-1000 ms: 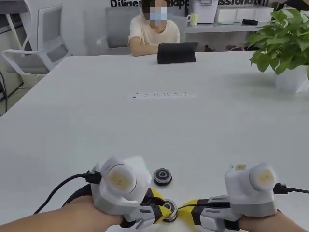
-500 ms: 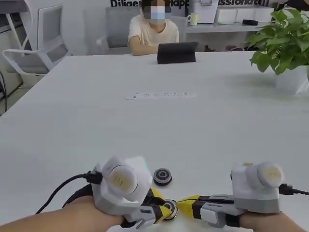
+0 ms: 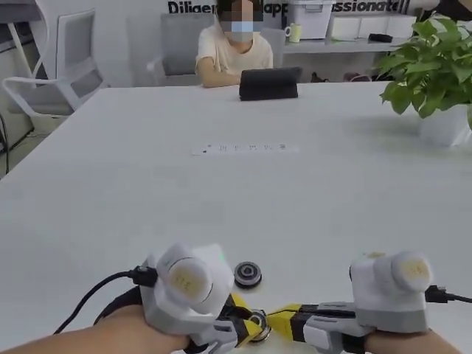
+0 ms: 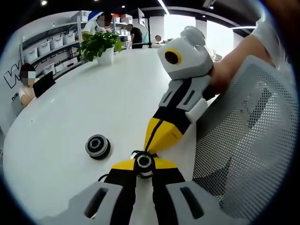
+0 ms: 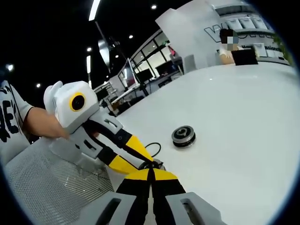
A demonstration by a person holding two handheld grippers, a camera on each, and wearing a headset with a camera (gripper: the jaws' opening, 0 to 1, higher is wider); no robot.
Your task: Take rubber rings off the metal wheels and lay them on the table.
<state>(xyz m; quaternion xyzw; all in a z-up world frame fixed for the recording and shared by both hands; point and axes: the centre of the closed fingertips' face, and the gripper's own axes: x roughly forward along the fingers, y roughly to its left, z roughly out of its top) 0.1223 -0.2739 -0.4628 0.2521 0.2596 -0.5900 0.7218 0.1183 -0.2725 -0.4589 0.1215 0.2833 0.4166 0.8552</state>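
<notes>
My left gripper (image 3: 247,327) (image 4: 143,165) is shut on a small metal wheel (image 4: 143,162) (image 5: 157,164) (image 3: 258,323), held just above the table's near edge. From the opposite side my right gripper (image 3: 276,318) (image 5: 151,170) meets it, jaws shut, with its yellow tips pinched on the black rubber ring (image 4: 137,153) at the wheel's rim. A thin black loop (image 5: 156,148) hangs off the wheel towards the table. A second wheel (image 3: 248,273) (image 4: 97,146) (image 5: 183,135) with a dark ring lies flat on the white table (image 3: 221,199), a little beyond the grippers.
A white power strip (image 3: 245,147) lies mid-table. At the far end a person (image 3: 234,46) sits behind a dark tablet (image 3: 268,83). A potted plant (image 3: 431,70) stands at the far right. A mesh chair back (image 4: 243,140) is close to the grippers.
The head camera has tipped slightly. Both grippers stay joined at the held wheel, and the right gripper's body has shifted a little to the right.
</notes>
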